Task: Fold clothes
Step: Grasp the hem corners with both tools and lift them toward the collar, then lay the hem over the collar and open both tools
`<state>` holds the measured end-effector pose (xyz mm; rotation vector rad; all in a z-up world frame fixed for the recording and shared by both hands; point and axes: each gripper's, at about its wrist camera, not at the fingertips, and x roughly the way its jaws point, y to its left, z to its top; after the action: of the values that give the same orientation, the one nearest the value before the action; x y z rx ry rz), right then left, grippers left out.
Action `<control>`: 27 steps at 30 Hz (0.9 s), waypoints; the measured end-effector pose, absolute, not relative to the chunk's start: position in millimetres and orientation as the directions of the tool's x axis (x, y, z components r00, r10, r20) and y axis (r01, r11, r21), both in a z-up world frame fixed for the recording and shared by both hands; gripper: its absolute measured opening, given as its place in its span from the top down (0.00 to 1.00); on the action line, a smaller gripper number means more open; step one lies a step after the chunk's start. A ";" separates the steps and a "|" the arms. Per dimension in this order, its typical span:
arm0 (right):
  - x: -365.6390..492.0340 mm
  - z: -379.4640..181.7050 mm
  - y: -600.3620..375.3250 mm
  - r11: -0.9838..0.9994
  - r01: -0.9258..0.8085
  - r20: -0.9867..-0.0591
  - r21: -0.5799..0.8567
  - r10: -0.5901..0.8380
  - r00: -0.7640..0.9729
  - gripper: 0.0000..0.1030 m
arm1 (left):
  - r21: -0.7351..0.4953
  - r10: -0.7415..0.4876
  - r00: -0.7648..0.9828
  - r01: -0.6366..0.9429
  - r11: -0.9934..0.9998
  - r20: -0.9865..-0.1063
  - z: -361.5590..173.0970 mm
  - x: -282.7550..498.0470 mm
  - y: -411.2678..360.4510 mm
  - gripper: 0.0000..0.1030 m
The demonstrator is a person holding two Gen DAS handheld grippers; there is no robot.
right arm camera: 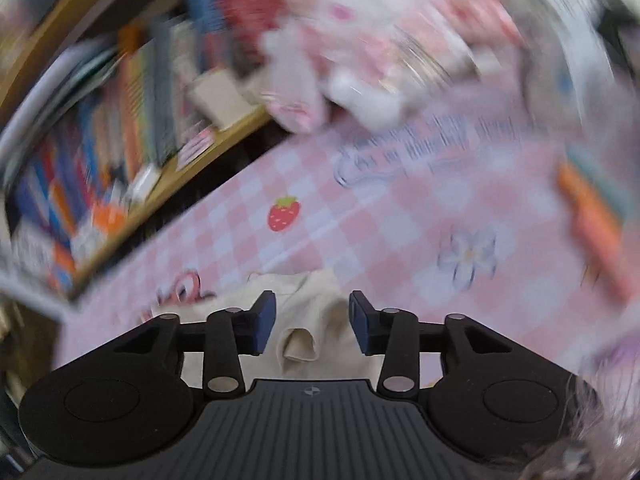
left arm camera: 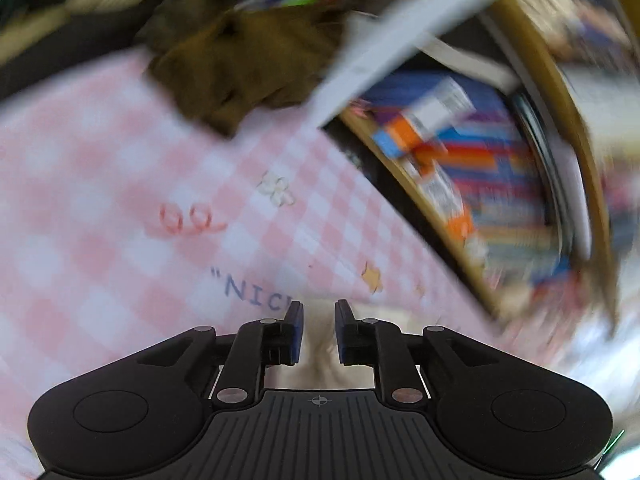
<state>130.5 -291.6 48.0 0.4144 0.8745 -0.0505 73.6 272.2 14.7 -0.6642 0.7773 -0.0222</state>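
Fingers first: right gripper (right arm camera: 312,322) parted fairly wide, left gripper (left arm camera: 319,330) parted only narrowly, nothing pinched in either. Cream garment (right arm camera: 316,308) lying slack right under both, on the pink checked cloth (right arm camera: 360,216), with one small fold poking up between the right fingers. Probably just let go so the fold settles flat. Brown garment (left arm camera: 244,60) heaped at the far edge, likely waiting its turn. Bookshelf (left arm camera: 472,168) just beside the table, all blurry.

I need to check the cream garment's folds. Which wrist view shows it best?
The right wrist view: the cream garment lies below the open right gripper, a fold visible. The left wrist view shows only a blurred strip between its fingers.
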 end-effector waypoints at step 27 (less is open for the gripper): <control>115.0 14.1 -202.4 0.544 -0.643 -0.766 -0.539 0.000 0.642 0.71 | 0.321 0.122 0.622 0.219 0.921 -0.773 -0.3 110.4 122.9 0.60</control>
<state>115.0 -202.4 14.1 -0.9297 0.7983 0.4336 110.4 122.9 -0.3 0.4092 0.9042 -0.0574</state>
